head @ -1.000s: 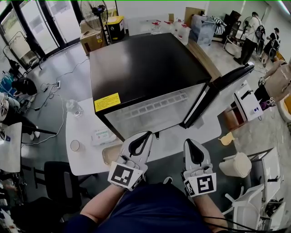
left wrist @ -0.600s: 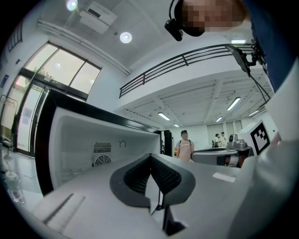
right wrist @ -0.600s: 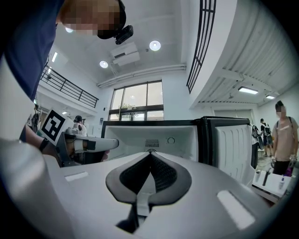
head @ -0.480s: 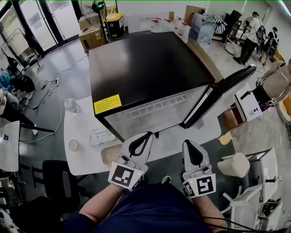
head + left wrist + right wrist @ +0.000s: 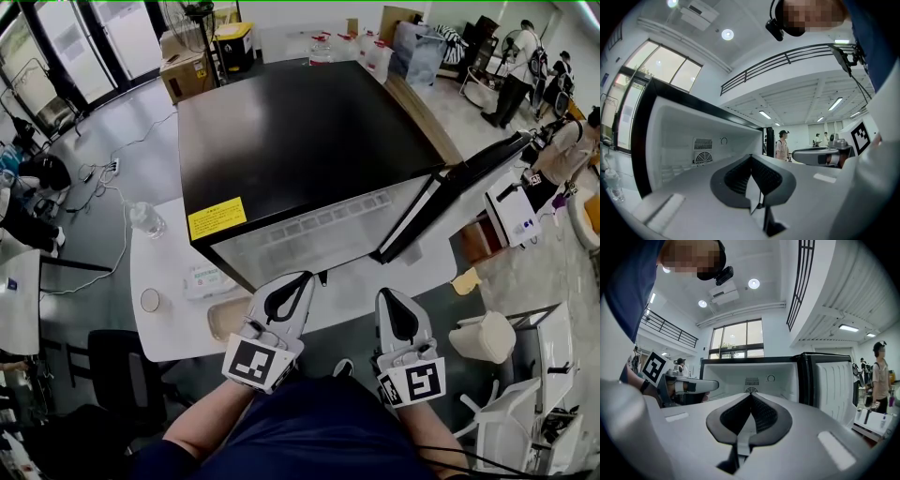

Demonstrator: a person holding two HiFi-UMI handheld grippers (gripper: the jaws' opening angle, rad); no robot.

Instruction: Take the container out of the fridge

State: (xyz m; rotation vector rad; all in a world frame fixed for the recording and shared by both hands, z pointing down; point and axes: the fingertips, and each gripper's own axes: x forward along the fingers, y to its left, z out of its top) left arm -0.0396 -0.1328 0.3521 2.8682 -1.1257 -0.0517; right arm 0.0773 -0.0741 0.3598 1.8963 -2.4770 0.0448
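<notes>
In front of the open mini fridge (image 5: 300,141), door (image 5: 459,192) swung out to the right. Left tongs (image 5: 304,277) and right tongs (image 5: 387,292) both clenched on nothing. They are held level, side by side, over the near edge of the white table (image 5: 169,342), short of the opening. What I can see of the white cavity (image 5: 754,373) shows no container; its lower part sits behind my jaws. A shallow beige container (image 5: 225,321) lies on the table just left of the left tongs, partly hidden by them, outside the fridge. If that's the one, the take-out looks done; I can't confirm it.
</notes>
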